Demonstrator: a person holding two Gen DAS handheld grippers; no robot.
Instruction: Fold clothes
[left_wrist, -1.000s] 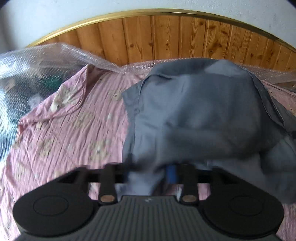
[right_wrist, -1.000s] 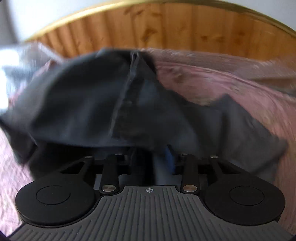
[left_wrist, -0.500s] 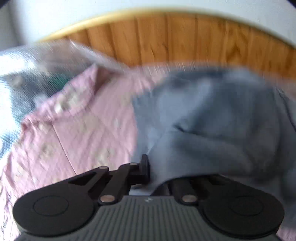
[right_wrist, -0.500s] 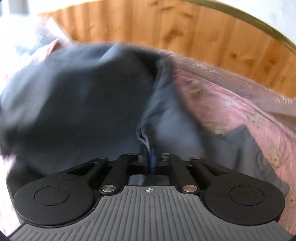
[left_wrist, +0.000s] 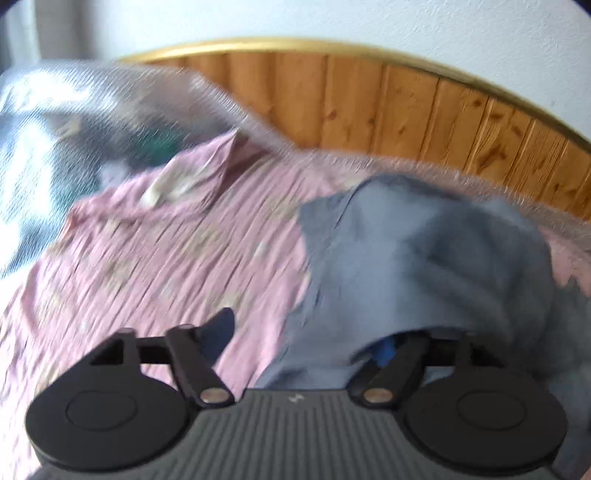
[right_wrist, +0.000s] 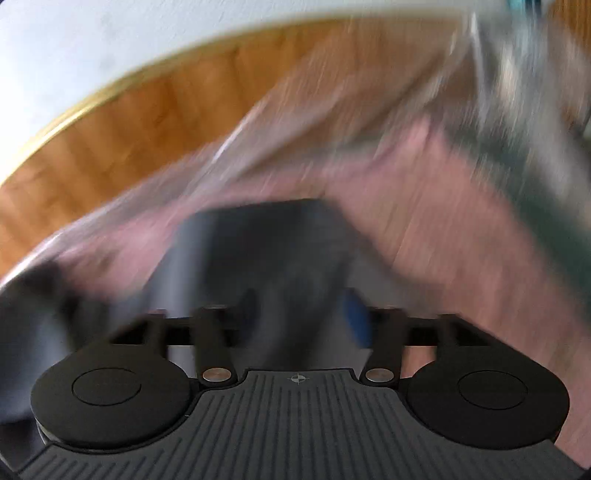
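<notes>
A grey-blue shirt (left_wrist: 424, 258) lies heaped on a pink striped bedsheet (left_wrist: 184, 251). My left gripper (left_wrist: 306, 336) is open; its left finger shows over the sheet and the shirt's hem drapes over its right finger (left_wrist: 386, 350). The right wrist view is heavily blurred. There the shirt (right_wrist: 266, 251) lies dark between the spread fingers of my right gripper (right_wrist: 303, 317), which is open, with cloth lying loose between the pads.
A wooden headboard (left_wrist: 369, 99) with a brass rim runs behind the bed, under a white wall. Clear bubble wrap (left_wrist: 74, 122) is bunched at the far left over dark items. Bare pink sheet lies left of the shirt.
Both grippers have opened and let go of the shirt, which has dropped onto the sheet. The right gripper has swung fast, blurring its view.
</notes>
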